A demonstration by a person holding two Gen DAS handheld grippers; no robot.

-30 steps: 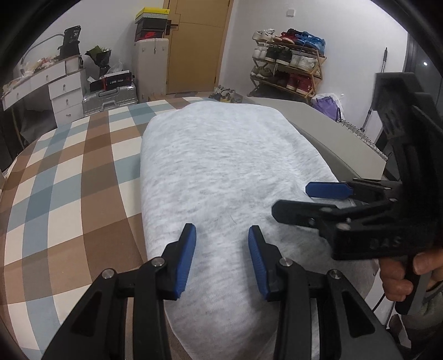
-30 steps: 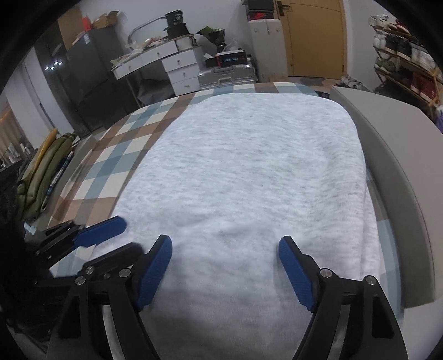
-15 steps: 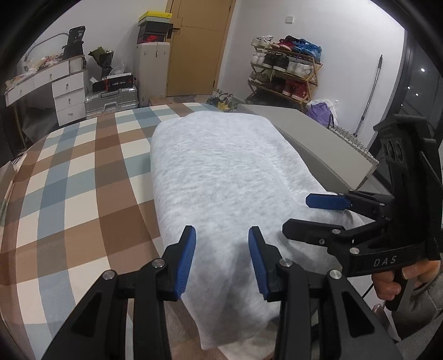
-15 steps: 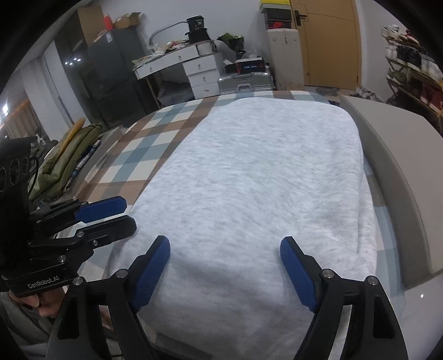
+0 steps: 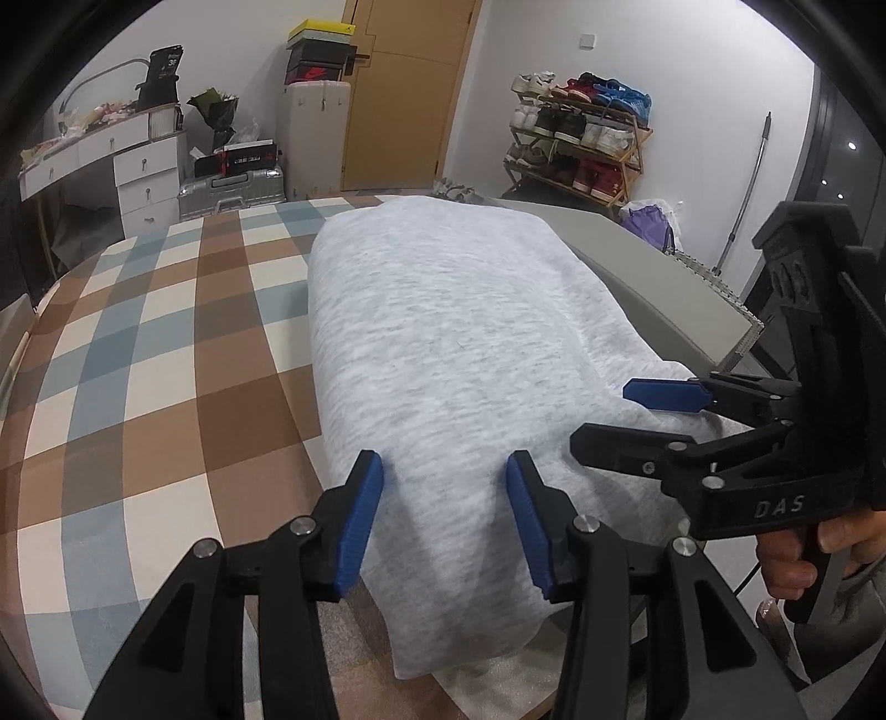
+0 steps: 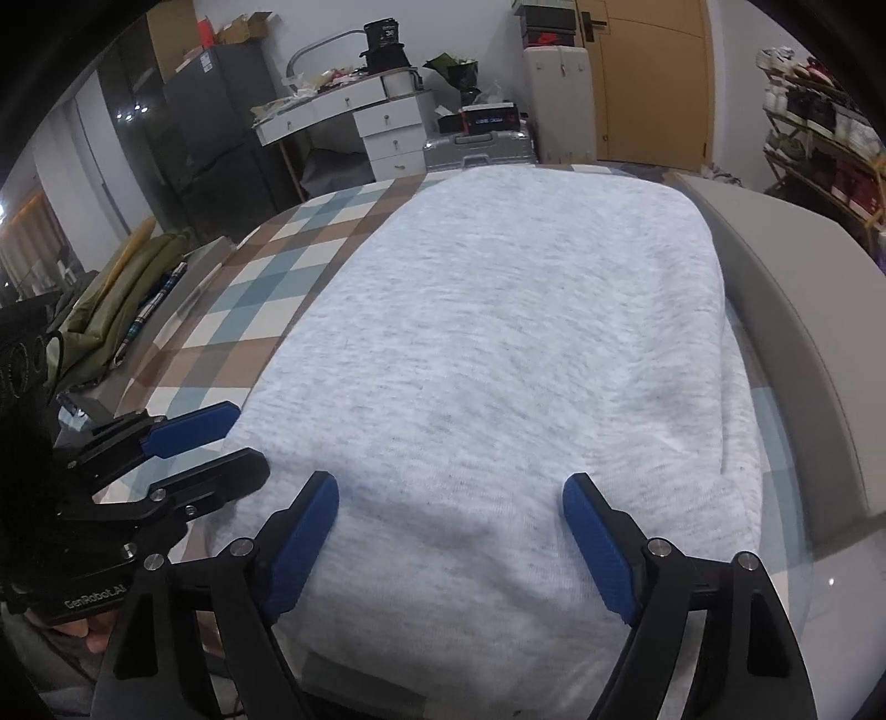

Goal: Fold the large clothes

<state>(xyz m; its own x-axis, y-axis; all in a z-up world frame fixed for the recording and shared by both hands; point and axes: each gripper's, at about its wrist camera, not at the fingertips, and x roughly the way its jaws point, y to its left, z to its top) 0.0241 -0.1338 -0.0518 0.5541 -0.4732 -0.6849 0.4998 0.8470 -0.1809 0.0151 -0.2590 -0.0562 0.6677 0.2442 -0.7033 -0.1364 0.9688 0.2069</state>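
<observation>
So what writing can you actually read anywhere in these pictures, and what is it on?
"DAS": raised letters on the black body of the right gripper, in the left wrist view.
"GenRobot.AI": on the black body of the left gripper, in the right wrist view.
"36": on the black box atop the desk.
Labels on the dark box above the silver suitcase and on the stacked shoeboxes: too small to read.

Both my wrist cameras sit close above the near edge of the bed (image 5: 138, 360), tilted down and facing the far door (image 5: 410, 94). Each view shares the grey garment (image 6: 498, 360) and catches the other gripper at its side.
</observation>
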